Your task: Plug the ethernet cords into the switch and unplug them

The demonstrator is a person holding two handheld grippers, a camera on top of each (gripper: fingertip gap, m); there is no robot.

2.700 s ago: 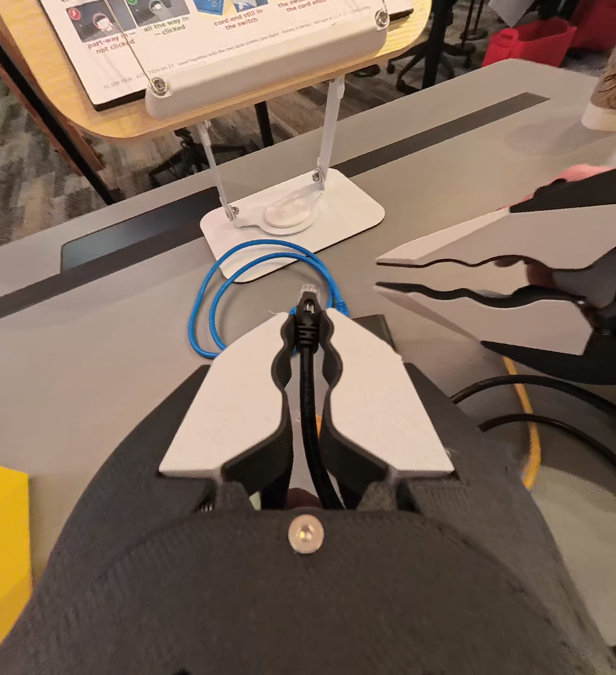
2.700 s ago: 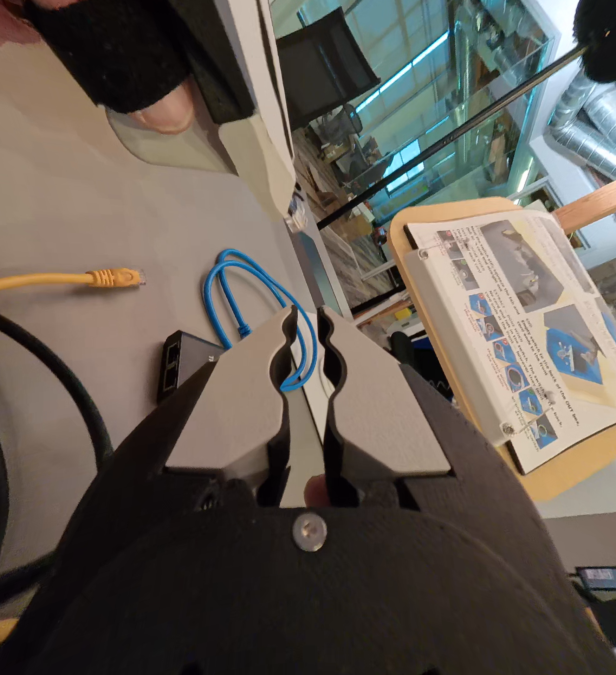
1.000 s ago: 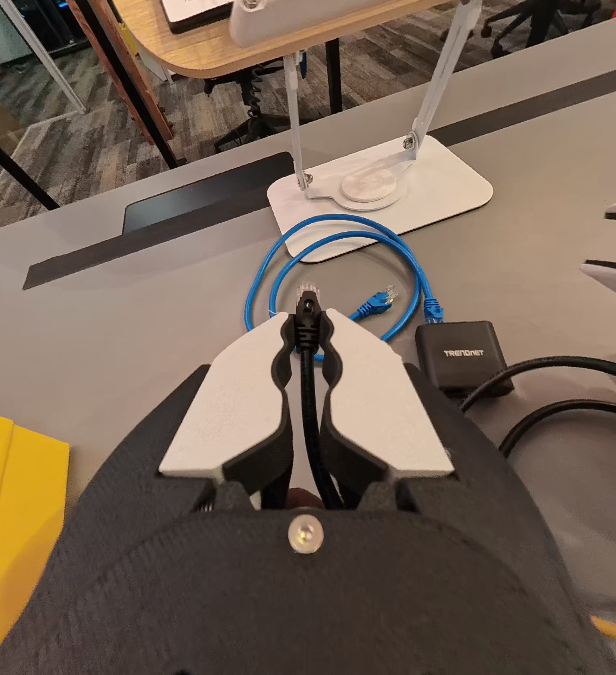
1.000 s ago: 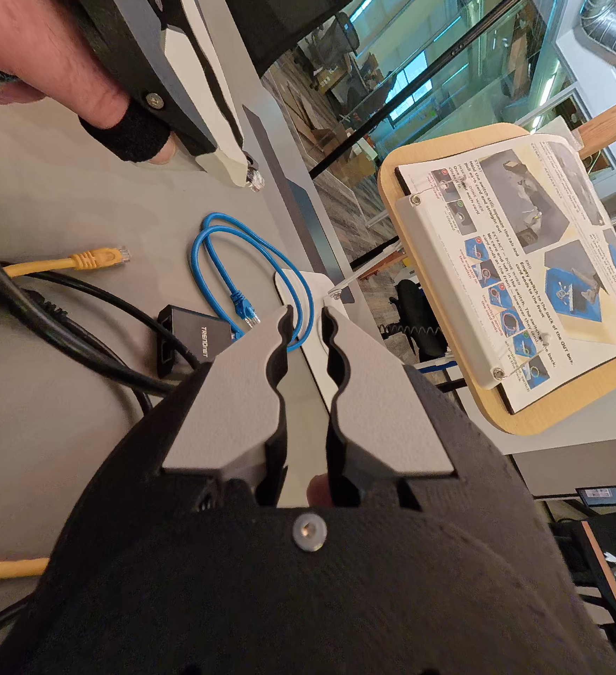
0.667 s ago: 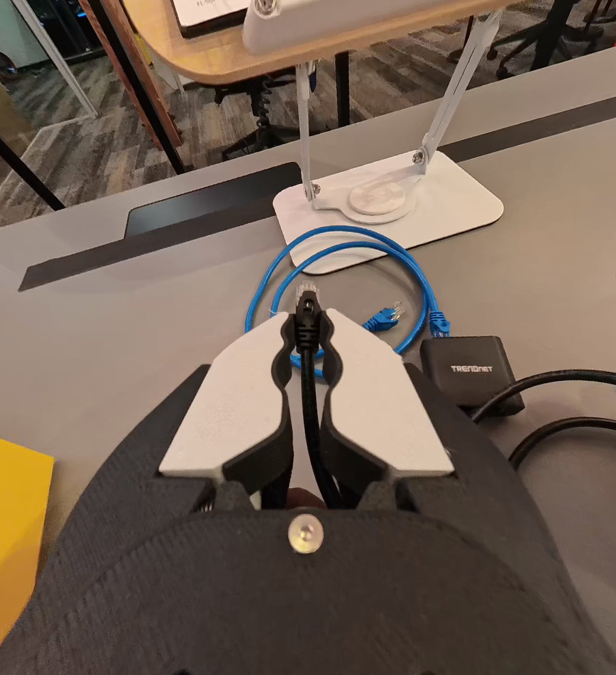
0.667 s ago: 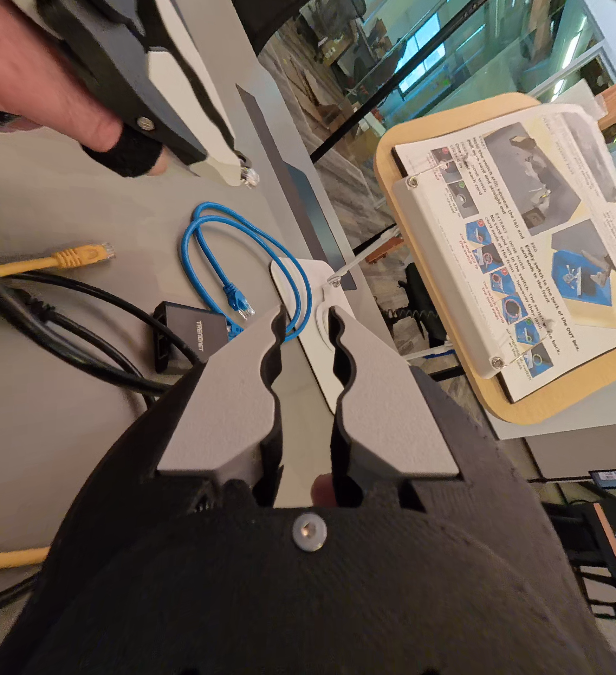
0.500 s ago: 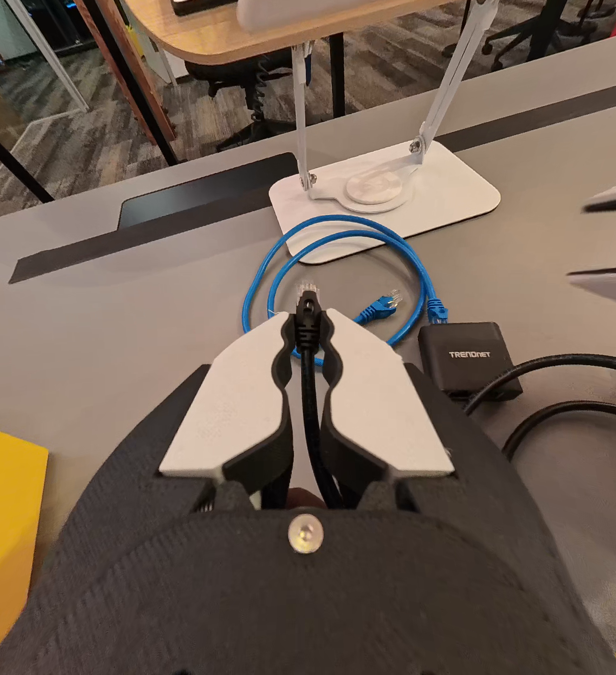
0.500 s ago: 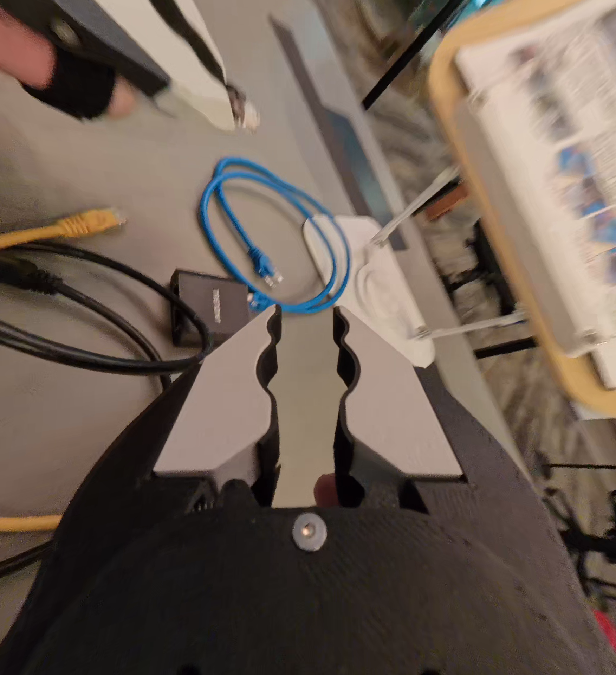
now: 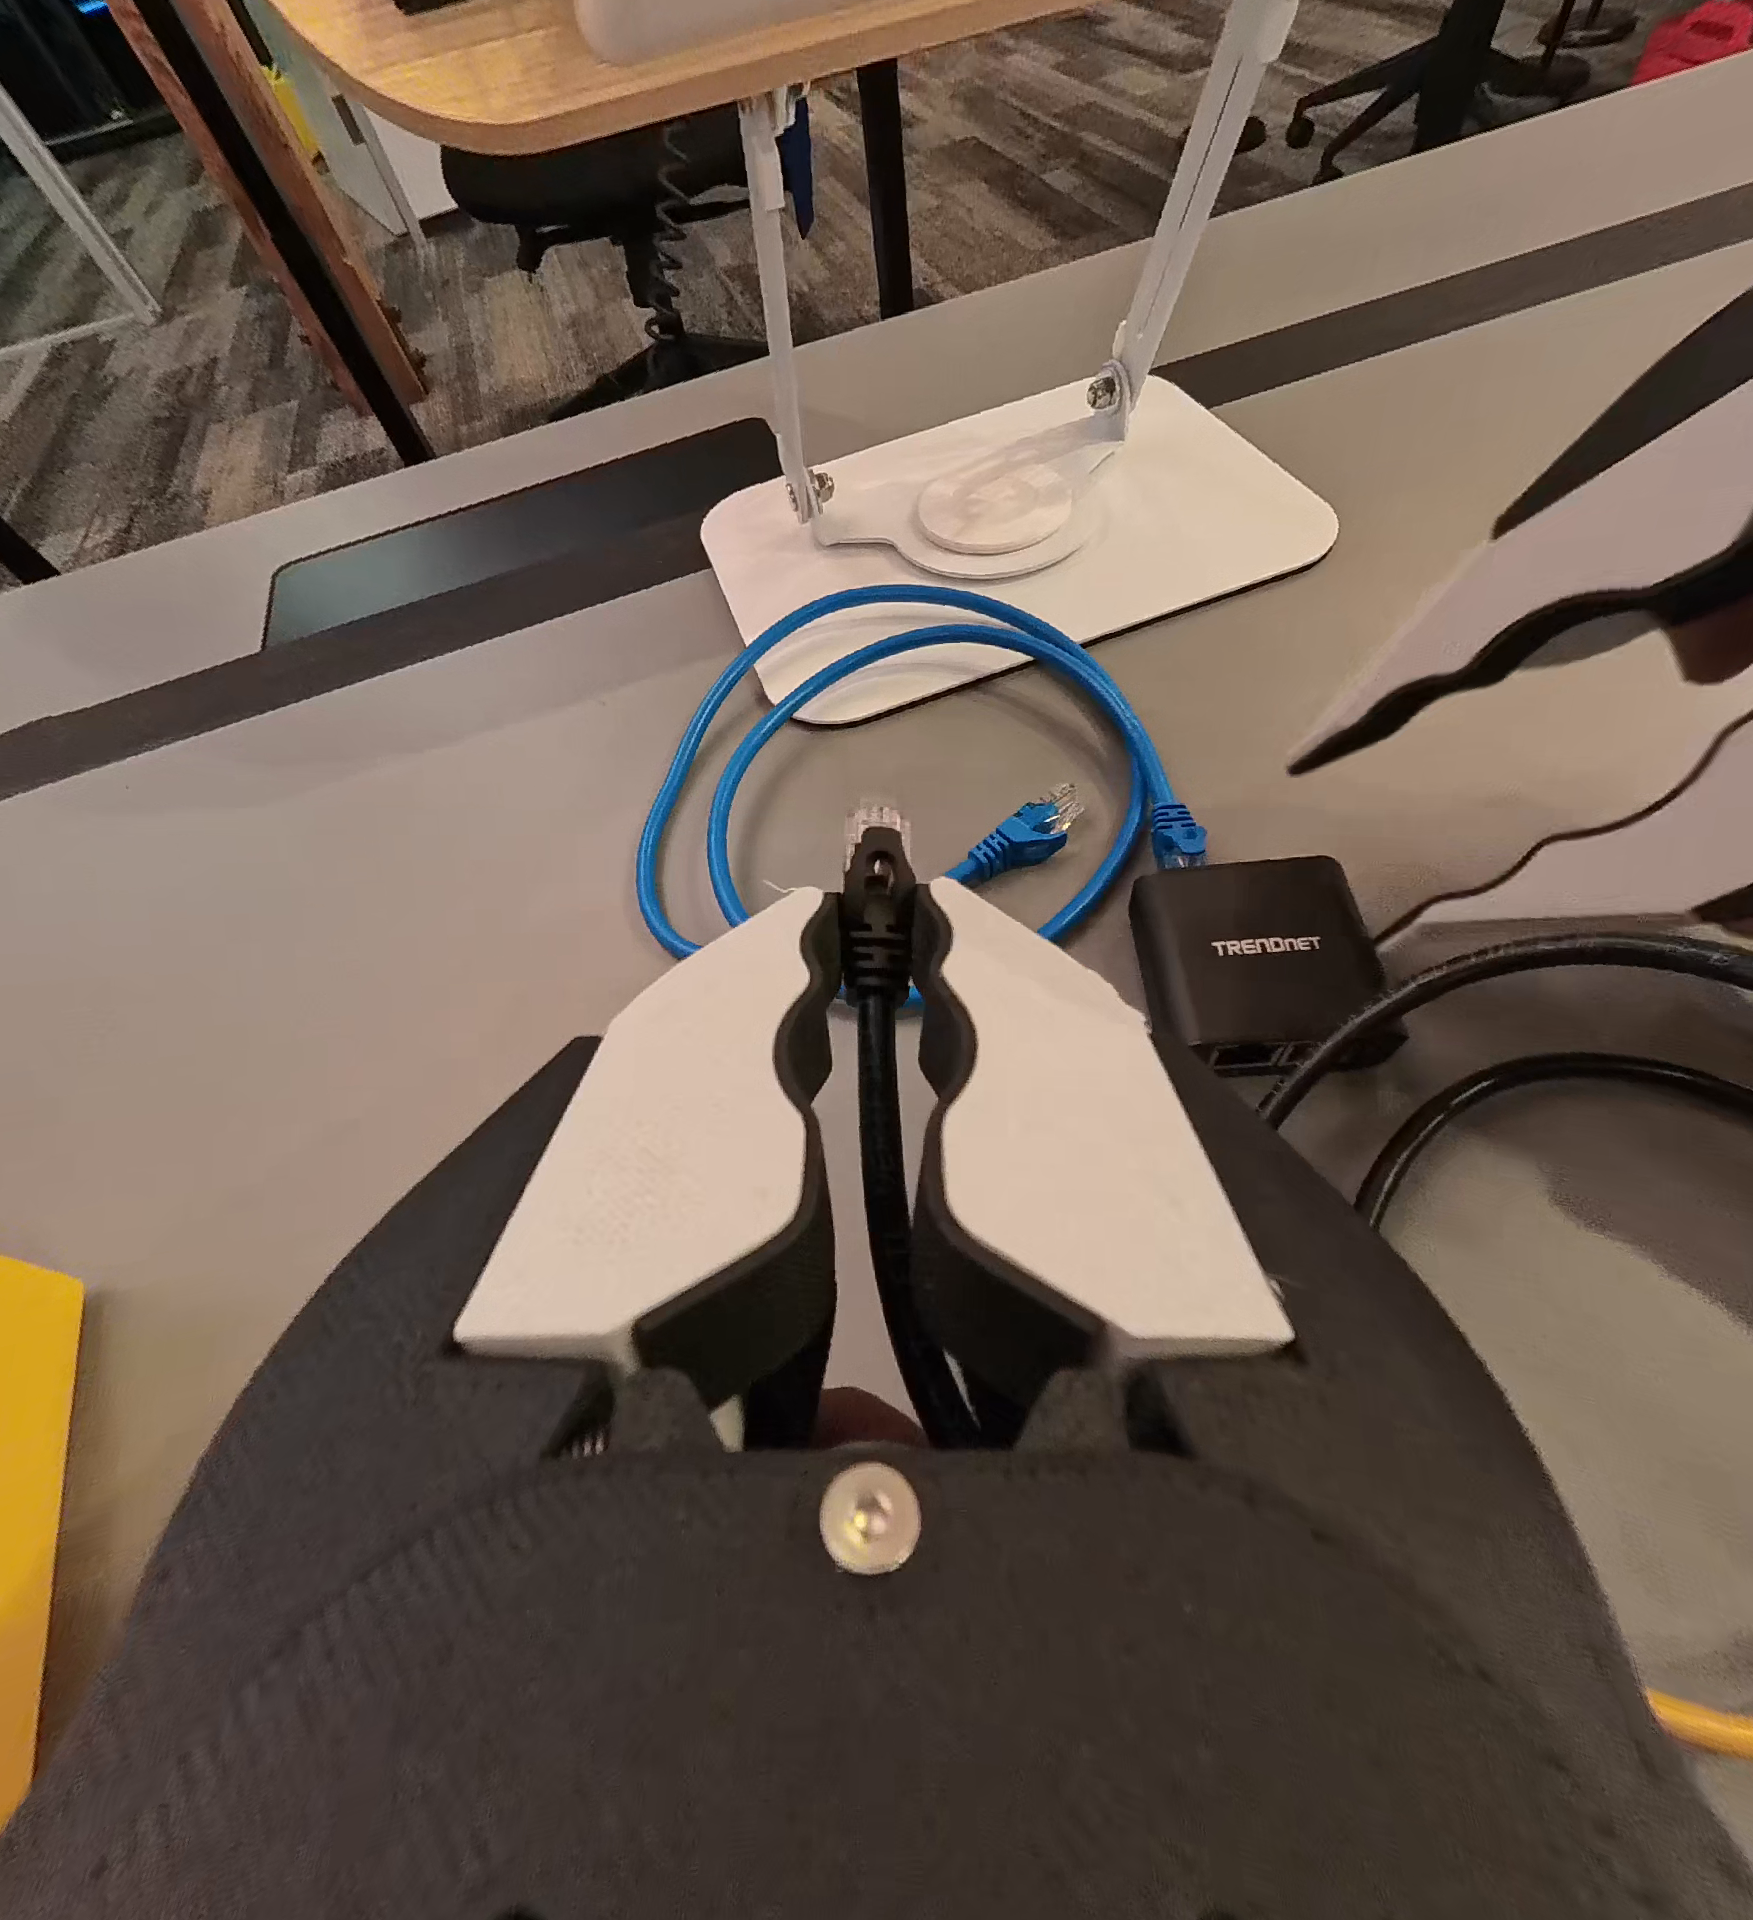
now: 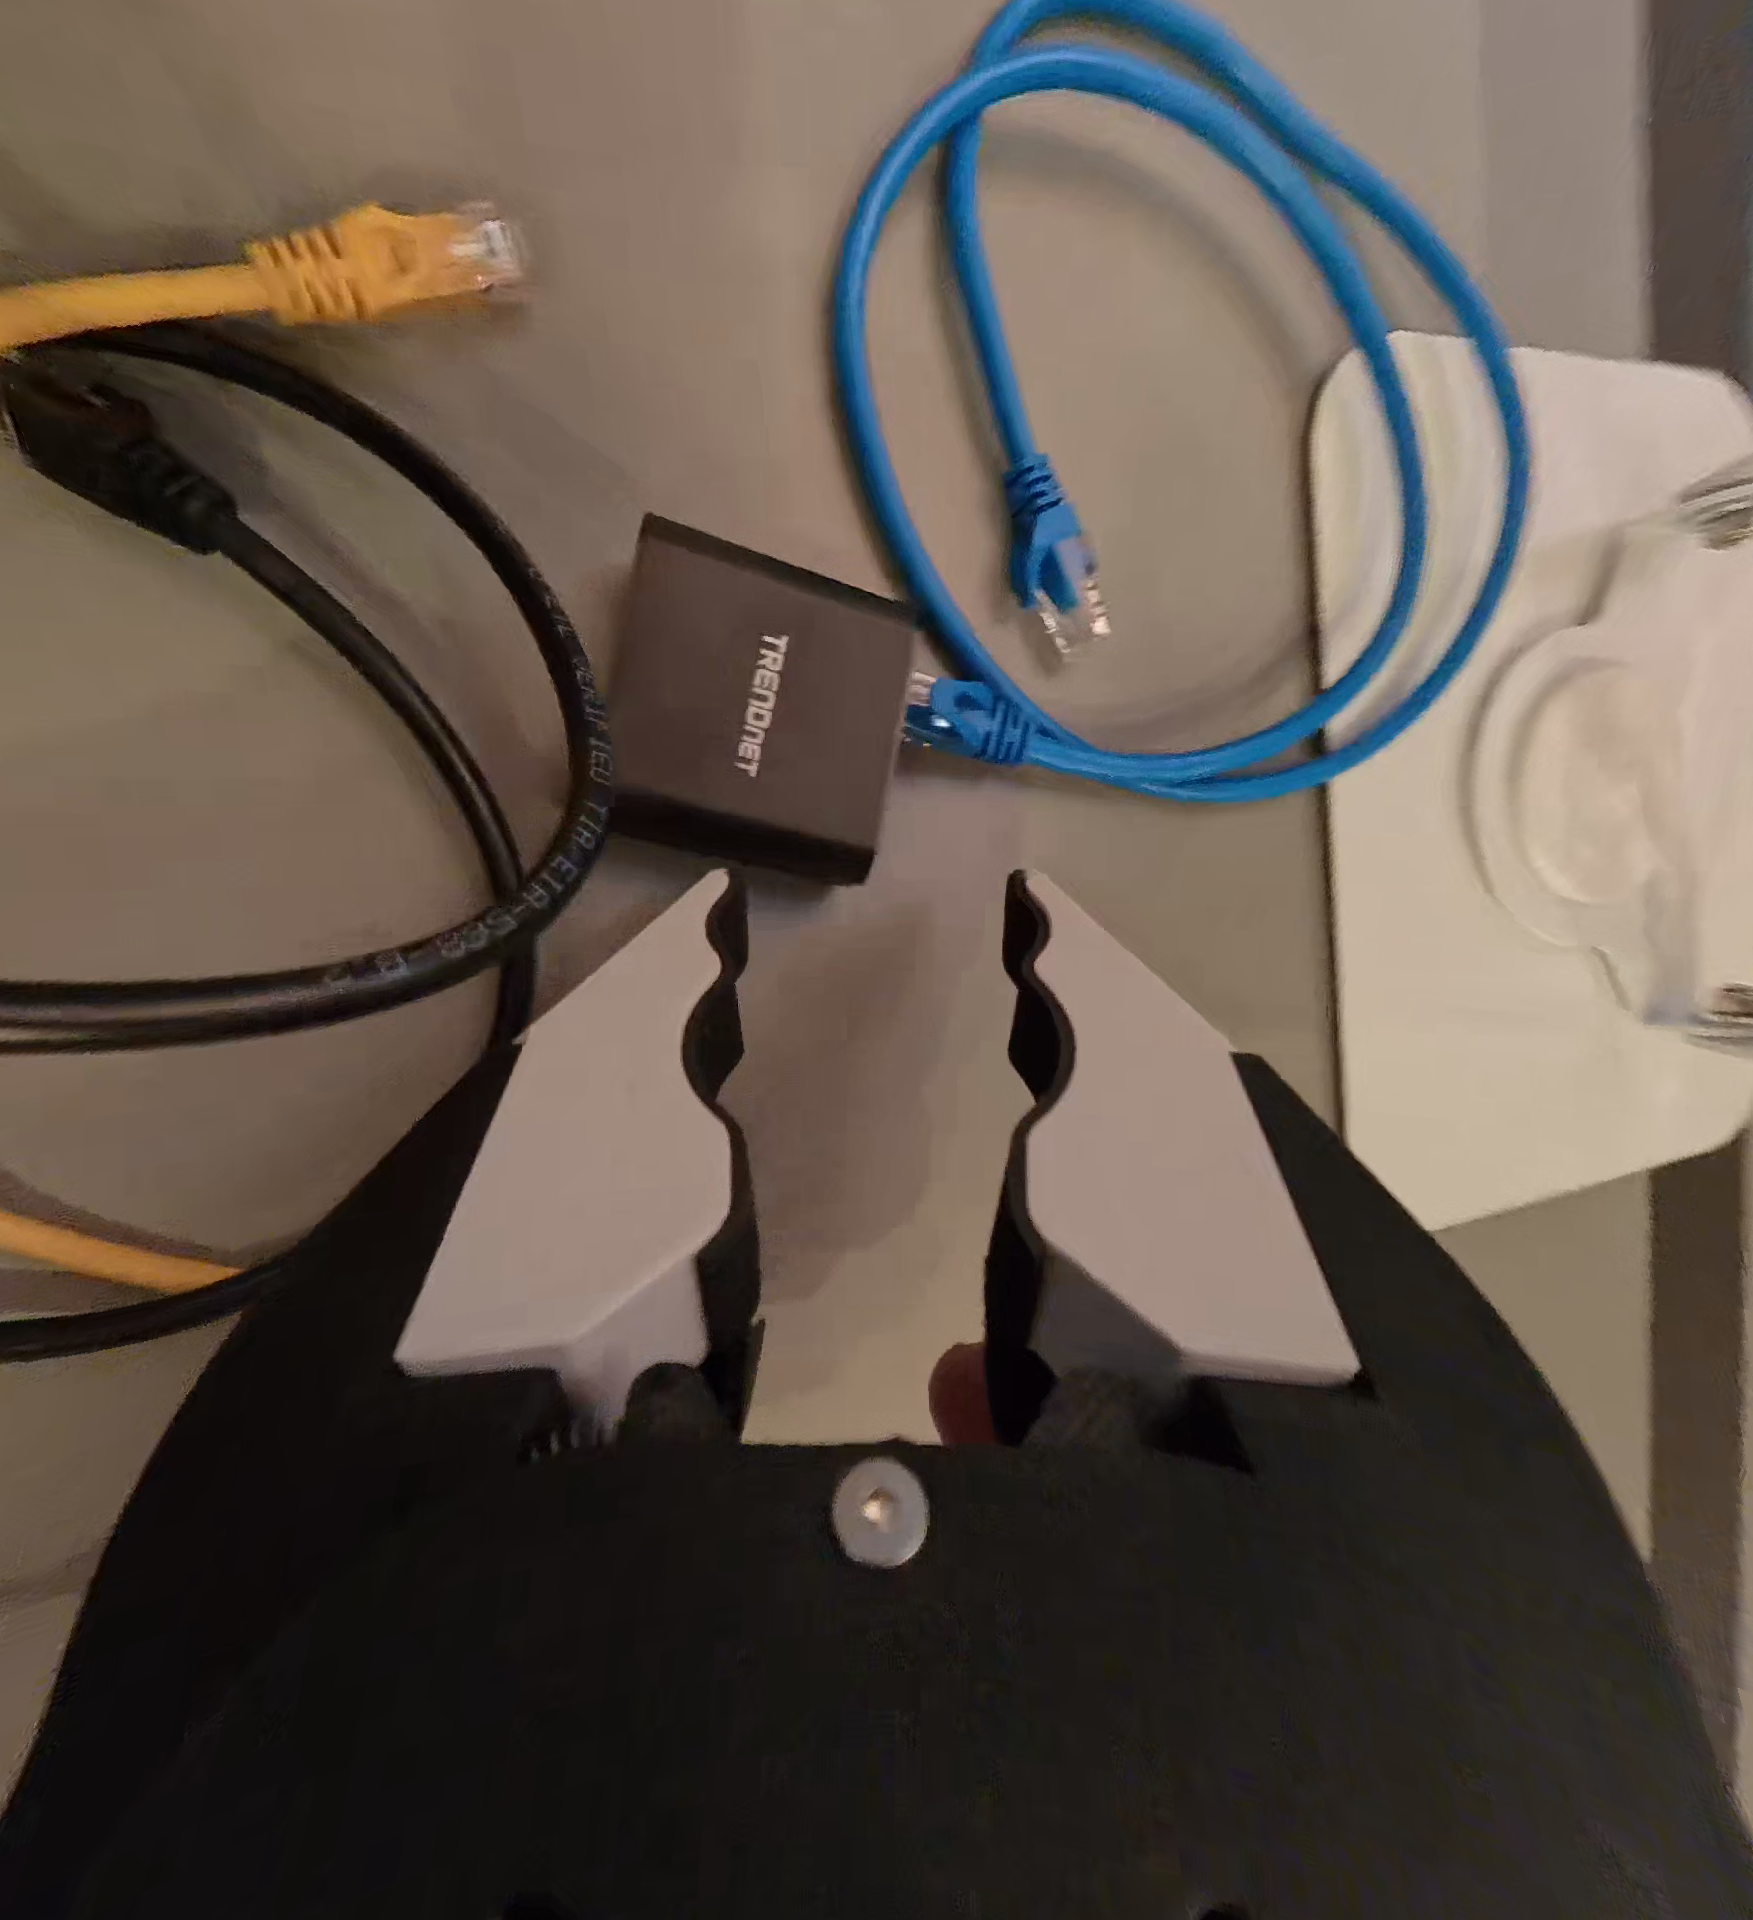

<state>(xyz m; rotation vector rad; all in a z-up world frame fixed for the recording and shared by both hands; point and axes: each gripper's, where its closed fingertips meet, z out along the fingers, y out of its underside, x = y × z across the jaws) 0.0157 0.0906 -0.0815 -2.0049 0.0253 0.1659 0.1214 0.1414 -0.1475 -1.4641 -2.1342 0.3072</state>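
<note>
My left gripper point(image 9: 877, 894) clamped black cord point(image 9: 882, 1091) behind plug, clear tip poking past fingertips above grey table point(image 9: 280, 935). My right gripper point(image 10: 874, 883) spread wide, empty, hovering just beside black switch point(image 10: 747, 717). Blue cord point(image 10: 1194, 436) looped near white stand base point(image 10: 1537, 1091), one end at switch's edge. Yellow cord point(image 10: 332, 275) lay loose.

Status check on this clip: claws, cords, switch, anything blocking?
Left claw shut on black cord, plug forward. Right claw open, empty, just short of the switch. Blue cord end at switch's far side; seating unclear. Loose black cable curls along switch's port side.
</note>
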